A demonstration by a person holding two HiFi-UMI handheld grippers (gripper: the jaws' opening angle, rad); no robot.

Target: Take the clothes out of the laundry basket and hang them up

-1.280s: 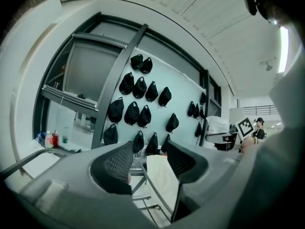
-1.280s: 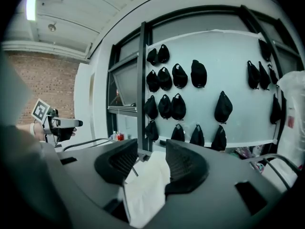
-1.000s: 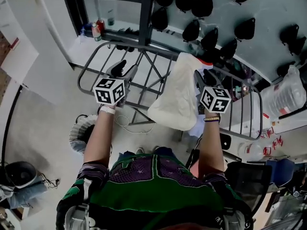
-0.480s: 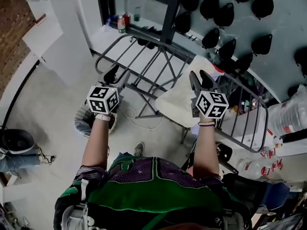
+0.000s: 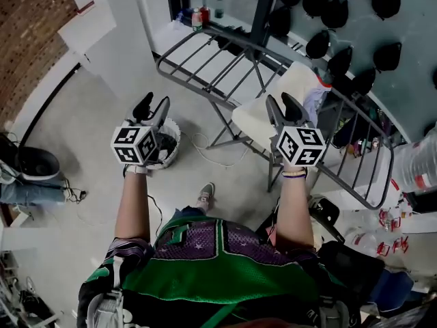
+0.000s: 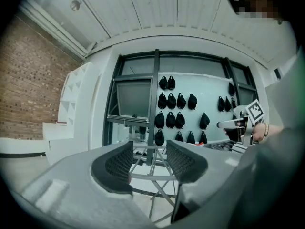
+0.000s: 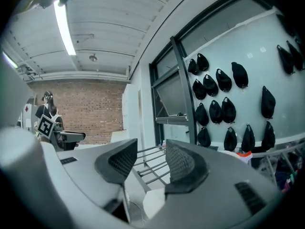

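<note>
A cream cloth (image 5: 263, 115) lies draped over the grey folding drying rack (image 5: 205, 63), just left of and beyond my right gripper (image 5: 285, 105). That gripper is open, with only rack bars (image 7: 145, 170) showing between its jaws. My left gripper (image 5: 151, 106) is open too, and nothing is between its jaws. It hovers over the white laundry basket (image 5: 172, 134) on the floor, and its marker cube hides most of the basket. In the left gripper view the rack's legs (image 6: 155, 194) show past the left gripper (image 6: 148, 160), and the right gripper (image 6: 238, 124) is at the far right.
Dark bags (image 5: 345, 53) hang on the pale wall behind the rack. Bottles (image 5: 199, 18) stand on a ledge at the back. A black bin (image 5: 34, 162) and cables lie at the left by a brick wall (image 5: 31, 33). Clutter and a clear plastic bag (image 5: 416, 162) fill the right.
Both grippers have swung left. The right gripper has drawn away from the cream cloth, which now rests on the rack. The left gripper has come over the laundry basket.
</note>
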